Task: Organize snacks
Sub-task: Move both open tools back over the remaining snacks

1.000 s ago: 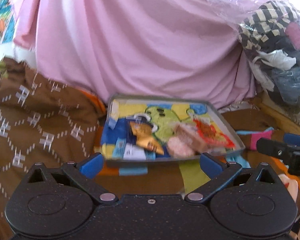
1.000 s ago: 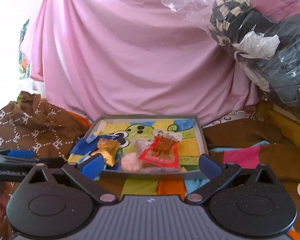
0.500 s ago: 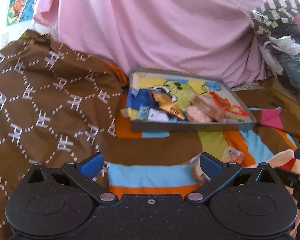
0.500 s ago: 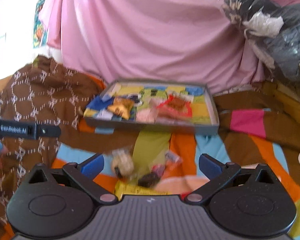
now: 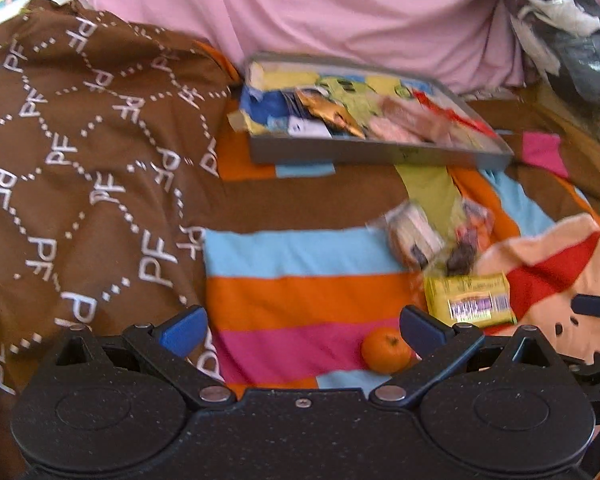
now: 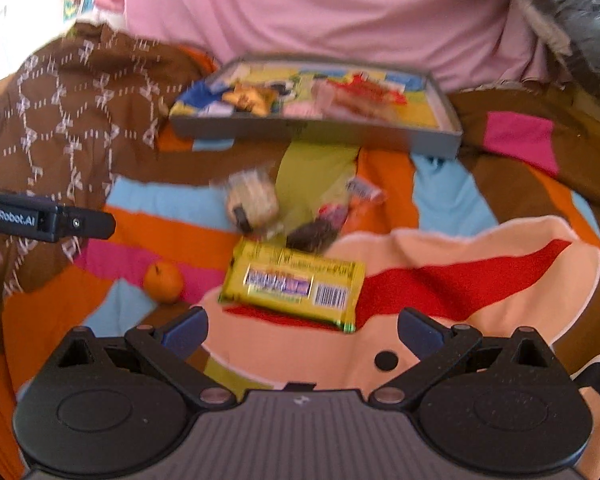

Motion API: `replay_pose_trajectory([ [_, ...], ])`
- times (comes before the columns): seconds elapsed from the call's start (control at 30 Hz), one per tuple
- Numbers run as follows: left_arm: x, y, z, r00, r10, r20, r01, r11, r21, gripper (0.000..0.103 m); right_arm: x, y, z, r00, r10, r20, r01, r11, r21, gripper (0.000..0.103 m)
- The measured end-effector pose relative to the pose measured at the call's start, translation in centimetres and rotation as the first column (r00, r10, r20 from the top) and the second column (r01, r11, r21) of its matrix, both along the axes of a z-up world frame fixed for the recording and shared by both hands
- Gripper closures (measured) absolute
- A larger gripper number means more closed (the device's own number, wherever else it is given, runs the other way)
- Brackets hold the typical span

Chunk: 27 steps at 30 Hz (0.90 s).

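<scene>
A grey tray (image 5: 364, 156) (image 6: 312, 130) holding several snack packets lies at the back of the striped blanket. Loose on the blanket in front of it are a yellow snack bar (image 5: 470, 300) (image 6: 294, 286), a small orange (image 5: 384, 350) (image 6: 163, 282), a pale wrapped cake (image 5: 412, 234) (image 6: 252, 202) and a few small blurred wrappers (image 6: 332, 216). My left gripper (image 5: 302, 326) is open and empty, with the orange just inside its right finger. My right gripper (image 6: 302, 326) is open and empty, just short of the yellow bar.
A brown patterned cloth (image 5: 80, 160) is heaped at the left. Pink fabric (image 5: 340, 12) hangs behind the tray, and a plastic bag of clothes (image 5: 572, 28) sits at the back right. The left gripper's black body (image 6: 44, 220) juts into the right wrist view.
Both grippers have pulled back from the tray and tilted down. The loose snacks on the blanket, the orange and the yellow bar have come into view.
</scene>
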<state>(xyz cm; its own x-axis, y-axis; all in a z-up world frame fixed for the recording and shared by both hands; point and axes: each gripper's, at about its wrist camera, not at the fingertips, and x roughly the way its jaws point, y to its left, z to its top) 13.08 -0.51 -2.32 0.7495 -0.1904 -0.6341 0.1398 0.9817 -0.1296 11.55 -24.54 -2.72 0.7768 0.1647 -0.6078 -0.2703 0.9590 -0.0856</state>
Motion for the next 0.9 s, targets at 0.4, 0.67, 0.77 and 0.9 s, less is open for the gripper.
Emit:
replay_pose_trajectory([
  [0.4,0.3,-0.1,-2.1,0.997,-0.042,-0.059,0.041,0.999,-0.025,0.001,1.2,0.7,-1.9,0.998,0.000,-0.068,-0.001,1.000,-0.018,0.000],
  [0.67,0.7,0.0,-2.5,0.994,-0.061,-0.091,0.055,0.997,-0.061,0.001,1.9,1.1,-1.9,0.998,0.007,-0.068,-0.009,1.000,-0.026,0.000],
  [0.77,0.9,0.0,-2.6,0.993,-0.062,-0.096,0.055,0.996,-0.069,0.001,2.0,1.2,-2.0,0.998,0.011,-0.065,-0.013,0.999,-0.034,0.000],
  [0.9,1.0,-0.3,-2.7,0.992,-0.084,-0.094,0.078,0.995,-0.067,0.001,2.1,1.3,-2.1,0.998,0.022,-0.059,-0.026,0.997,-0.067,0.000],
])
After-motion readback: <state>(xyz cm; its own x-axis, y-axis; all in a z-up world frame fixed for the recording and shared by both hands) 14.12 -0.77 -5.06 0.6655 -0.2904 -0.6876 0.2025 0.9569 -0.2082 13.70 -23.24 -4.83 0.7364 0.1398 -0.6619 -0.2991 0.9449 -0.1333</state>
